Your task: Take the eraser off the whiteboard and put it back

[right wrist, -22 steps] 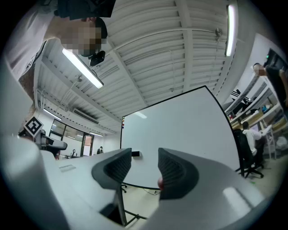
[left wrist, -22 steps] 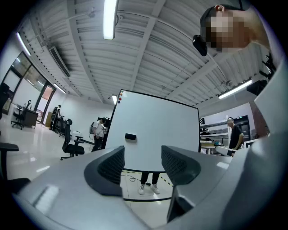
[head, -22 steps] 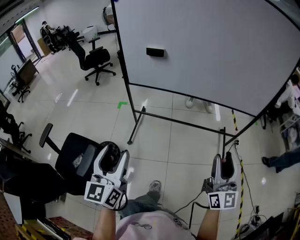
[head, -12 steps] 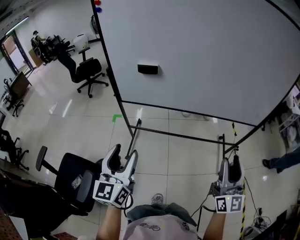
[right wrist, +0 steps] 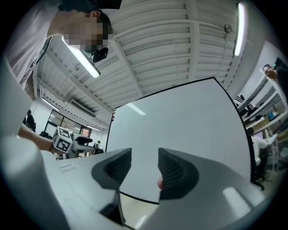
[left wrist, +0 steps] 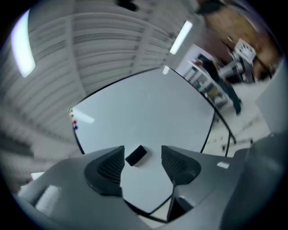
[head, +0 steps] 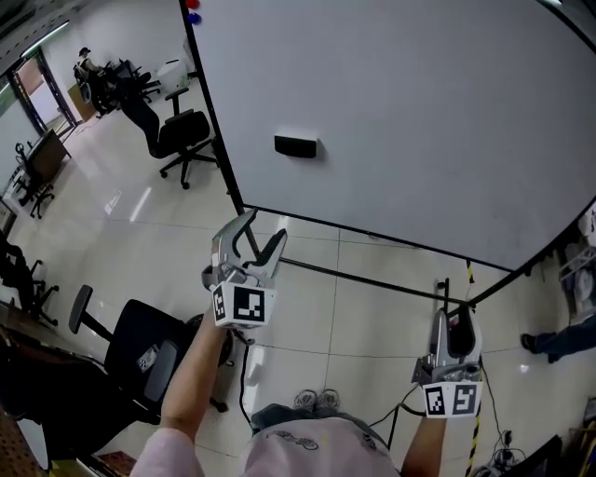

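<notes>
The eraser is stuck on the whiteboard, with the left claw raised toward it, spread and empty, probably lined up for the grab, while the right claw is parked below the whiteboard, slightly parted, also empty.

A whiteboard stands ahead on the floor. The eraser sits on it, nearer its left and lower edges. Magnets sit at its top left corner. The left gripper is before the lower left corner, the right gripper below the lower edge, rightwards. Office chairs stand left of the board
</notes>
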### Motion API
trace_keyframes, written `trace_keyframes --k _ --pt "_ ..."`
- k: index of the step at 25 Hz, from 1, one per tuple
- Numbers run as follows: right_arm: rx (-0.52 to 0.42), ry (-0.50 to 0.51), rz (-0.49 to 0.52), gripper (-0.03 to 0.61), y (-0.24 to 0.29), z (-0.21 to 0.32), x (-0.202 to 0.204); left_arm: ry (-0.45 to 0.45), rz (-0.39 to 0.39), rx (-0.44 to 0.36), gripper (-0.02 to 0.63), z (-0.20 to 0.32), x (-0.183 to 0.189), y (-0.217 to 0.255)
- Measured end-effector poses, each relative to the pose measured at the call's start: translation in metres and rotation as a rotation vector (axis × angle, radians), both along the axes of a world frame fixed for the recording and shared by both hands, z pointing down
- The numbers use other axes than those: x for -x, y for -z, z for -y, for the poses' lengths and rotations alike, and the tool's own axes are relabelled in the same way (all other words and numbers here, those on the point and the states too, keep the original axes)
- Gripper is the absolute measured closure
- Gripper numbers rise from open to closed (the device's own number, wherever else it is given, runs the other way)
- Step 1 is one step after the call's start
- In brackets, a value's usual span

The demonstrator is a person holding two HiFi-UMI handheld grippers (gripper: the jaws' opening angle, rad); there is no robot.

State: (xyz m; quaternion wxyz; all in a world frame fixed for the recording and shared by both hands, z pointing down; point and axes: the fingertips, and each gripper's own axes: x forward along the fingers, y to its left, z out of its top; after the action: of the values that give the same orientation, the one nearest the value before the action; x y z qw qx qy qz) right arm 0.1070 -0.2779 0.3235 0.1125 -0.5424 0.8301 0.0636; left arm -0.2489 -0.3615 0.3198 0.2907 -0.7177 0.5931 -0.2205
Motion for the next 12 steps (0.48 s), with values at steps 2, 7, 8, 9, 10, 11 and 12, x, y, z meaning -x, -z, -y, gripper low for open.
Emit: trace_keyframes --k 2,7,8,9,10,11,12 --pt "0.010 0.011 -0.006 0.391 -0.005 0.005 -0.001 0.032 0.289 -0.065 0.361 0.049 -0.002 -0.003" --pt "0.043 0.004 -0.017 0.391 -0.021 0.018 -0.010 0.055 0.606 -0.025 0.304 0.159 -0.012 -0.009" --pt "0.050 0.000 -0.019 0.391 -0.023 0.021 -0.011 0.062 0.659 -0.005 0.284 0.178 -0.013 -0.010" --pt "0.056 -0.004 -0.022 0.391 -0.026 0.022 -0.011 0.068 0.701 0.019 0.271 0.194 -0.013 -0.013" --pt "0.061 -0.008 -0.024 0.391 -0.028 0.024 -0.012 0.074 0.736 0.048 0.260 0.210 -0.012 -0.016" --pt "0.066 -0.011 -0.027 0.391 -0.029 0.026 -0.013 0.081 0.767 0.078 0.246 0.224 -0.009 -0.022" --pt "0.070 -0.014 -0.031 0.391 -0.031 0.028 -0.015 0.089 0.800 0.109 0.239 0.237 -0.006 -0.029"
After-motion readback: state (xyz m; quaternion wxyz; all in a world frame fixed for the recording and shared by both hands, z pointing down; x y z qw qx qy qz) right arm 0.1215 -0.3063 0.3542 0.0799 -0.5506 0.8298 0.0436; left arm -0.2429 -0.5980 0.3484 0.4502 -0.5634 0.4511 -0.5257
